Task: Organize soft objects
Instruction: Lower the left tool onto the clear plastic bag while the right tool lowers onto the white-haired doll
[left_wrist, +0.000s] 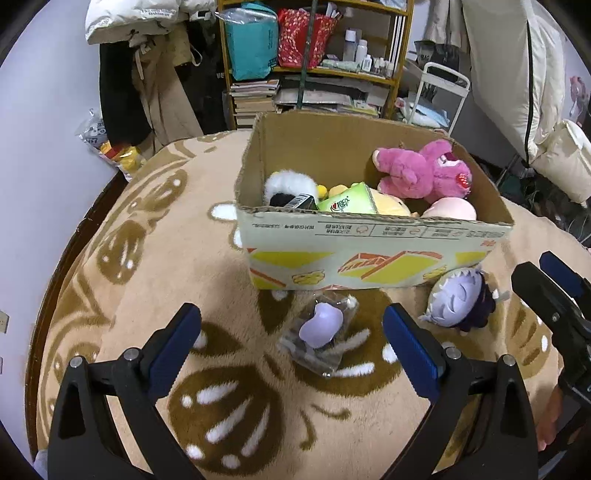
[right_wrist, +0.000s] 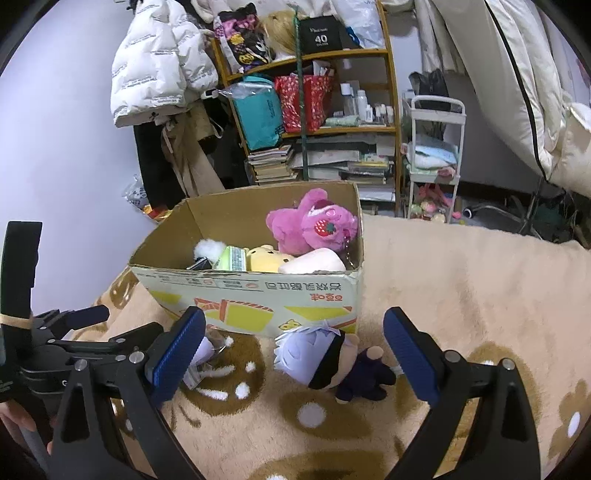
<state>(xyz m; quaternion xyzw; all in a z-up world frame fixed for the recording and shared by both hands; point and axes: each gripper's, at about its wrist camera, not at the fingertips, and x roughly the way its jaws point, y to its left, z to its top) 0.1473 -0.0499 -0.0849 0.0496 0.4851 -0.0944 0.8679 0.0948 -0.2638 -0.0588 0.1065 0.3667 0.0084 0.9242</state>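
Observation:
An open cardboard box (left_wrist: 369, 258) (right_wrist: 258, 295) stands on a beige blanket and holds a pink plush bear (left_wrist: 424, 170) (right_wrist: 310, 225), a yellow plush (right_wrist: 264, 256), a green tissue pack (left_wrist: 349, 201) and other soft toys. A purple soft item in a clear packet (left_wrist: 319, 328) lies in front of the box, between the open jaws of my left gripper (left_wrist: 291, 343). A small doll with pale hair and dark clothes (left_wrist: 461, 299) (right_wrist: 332, 358) lies beside the box, between the open jaws of my right gripper (right_wrist: 295, 354). Both grippers are empty.
A wooden shelf (right_wrist: 317, 110) with bags, books and bottles stands behind the box. Coats (right_wrist: 159, 62) hang at the left, a white cart (right_wrist: 434, 147) and bedding (right_wrist: 517, 74) at the right. The blanket's left edge (left_wrist: 66, 266) drops off.

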